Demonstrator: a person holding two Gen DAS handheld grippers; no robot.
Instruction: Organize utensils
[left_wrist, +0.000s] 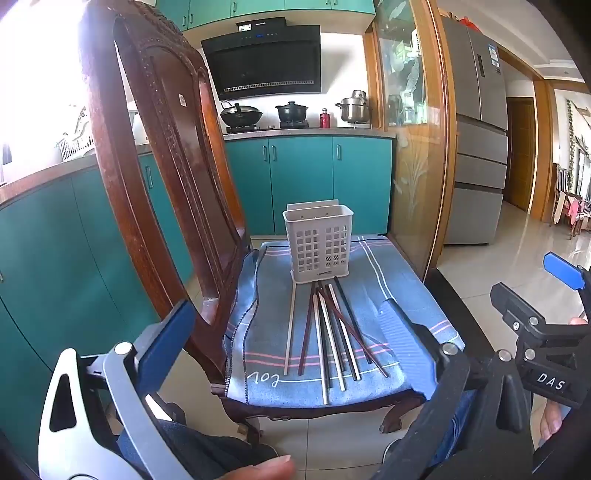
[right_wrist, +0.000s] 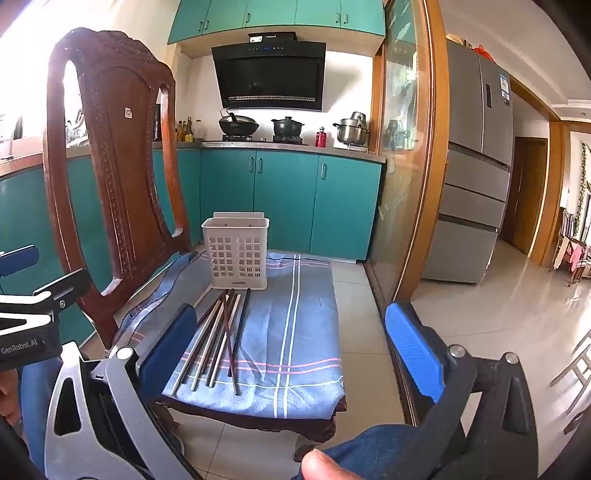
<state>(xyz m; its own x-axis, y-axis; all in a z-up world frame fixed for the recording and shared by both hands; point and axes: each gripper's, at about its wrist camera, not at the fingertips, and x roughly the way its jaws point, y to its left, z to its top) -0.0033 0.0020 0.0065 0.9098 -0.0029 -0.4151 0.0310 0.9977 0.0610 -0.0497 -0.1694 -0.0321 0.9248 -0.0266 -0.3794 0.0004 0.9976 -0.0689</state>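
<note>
Kitchen chair seat under blue cloth (left_wrist: 388, 295) | chopsticks (left_wrist: 332, 332) lay before empty white holder (left_wrist: 319, 243) | we held left gripper (left_wrist: 295, 332) and right gripper (right_wrist: 291, 343) apart, empty | we judged sticks light, stiff, slippery; pinch mid-length.

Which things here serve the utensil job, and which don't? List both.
For the job: chopsticks, white utensil basket, left gripper, right gripper.
Just around: chair, blue cloth, wok, black pot, steel pot, fridge.
</note>
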